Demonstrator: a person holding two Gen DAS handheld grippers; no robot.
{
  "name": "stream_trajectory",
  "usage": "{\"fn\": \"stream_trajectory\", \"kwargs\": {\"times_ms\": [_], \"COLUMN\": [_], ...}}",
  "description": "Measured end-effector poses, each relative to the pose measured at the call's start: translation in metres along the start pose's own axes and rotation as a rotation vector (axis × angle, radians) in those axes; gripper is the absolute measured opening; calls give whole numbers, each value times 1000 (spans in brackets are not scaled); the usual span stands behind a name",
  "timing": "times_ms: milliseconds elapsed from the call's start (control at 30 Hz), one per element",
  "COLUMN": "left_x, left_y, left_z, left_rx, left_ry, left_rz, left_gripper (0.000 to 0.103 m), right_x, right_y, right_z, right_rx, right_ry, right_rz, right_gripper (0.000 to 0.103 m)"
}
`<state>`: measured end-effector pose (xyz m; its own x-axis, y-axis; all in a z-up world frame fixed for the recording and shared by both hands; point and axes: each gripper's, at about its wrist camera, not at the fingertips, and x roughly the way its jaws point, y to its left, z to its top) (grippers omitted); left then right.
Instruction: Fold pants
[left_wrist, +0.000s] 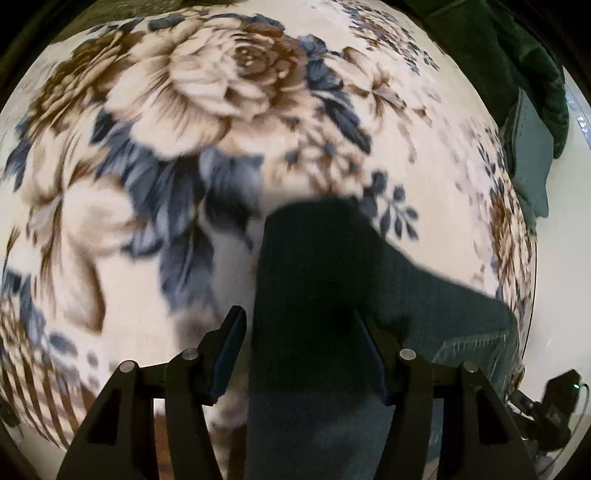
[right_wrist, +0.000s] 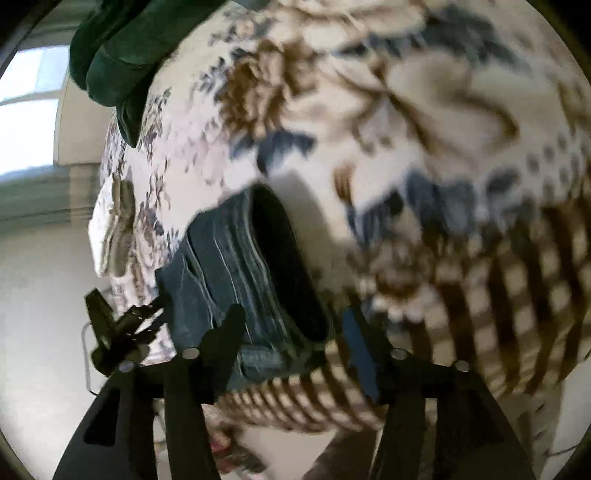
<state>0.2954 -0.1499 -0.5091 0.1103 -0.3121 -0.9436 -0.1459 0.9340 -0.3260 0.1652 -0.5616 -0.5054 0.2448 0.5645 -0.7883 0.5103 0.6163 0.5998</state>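
The dark blue-grey pants (left_wrist: 317, 280) lie folded into a narrow stack on a floral blanket (left_wrist: 155, 122). In the left wrist view my left gripper (left_wrist: 299, 325) is open, its fingers to either side of the stack's near end. In the right wrist view the pants (right_wrist: 236, 266) show layered folded edges at the blanket's (right_wrist: 424, 110) near border. My right gripper (right_wrist: 295, 325) is open, just in front of the stack; its left finger (right_wrist: 227, 332) overlaps the fabric edge. The other gripper (right_wrist: 114, 332) shows at the left of that view.
A dark green cushion or garment (left_wrist: 517, 74) lies at the blanket's far corner; it also shows in the right wrist view (right_wrist: 122, 55). The blanket's striped border (right_wrist: 480, 295) hangs over the bed edge. Pale floor (right_wrist: 37, 314) lies beyond.
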Motion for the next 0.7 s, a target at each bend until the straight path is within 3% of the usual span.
{"fn": "stream_trajectory", "kwargs": {"times_ms": [33, 133, 167, 233, 300, 400, 533, 700], "left_x": [-3, -3, 1, 13, 20, 25, 30, 31], "left_y": [3, 11, 13, 20, 24, 25, 26, 30], "left_z": [-10, -30, -37, -47, -51, -50, -46, -46], "left_rx": [-13, -45, -57, -92, -119, -124, -104, -83], "left_ry": [1, 11, 27, 56, 52, 40, 40, 41], "left_rz": [-14, -92, -135, -157, -182, -215, -228, -243], "left_gripper": [59, 85, 91, 91, 91, 97, 100, 100], "right_x": [3, 23, 30, 51, 65, 86, 96, 91], "right_y": [-6, -29, -32, -31, -26, -7, -6, 2], "right_z": [-3, -16, -19, -23, -25, -24, -20, -30], "right_rx": [31, 116, 127, 115, 90, 1, -29, -73], "right_ry": [16, 50, 57, 106, 131, 158, 188, 188], "right_rz": [14, 122, 193, 311, 346, 309, 201, 141], "right_gripper": [60, 68, 70, 81, 86, 101, 100, 100]}}
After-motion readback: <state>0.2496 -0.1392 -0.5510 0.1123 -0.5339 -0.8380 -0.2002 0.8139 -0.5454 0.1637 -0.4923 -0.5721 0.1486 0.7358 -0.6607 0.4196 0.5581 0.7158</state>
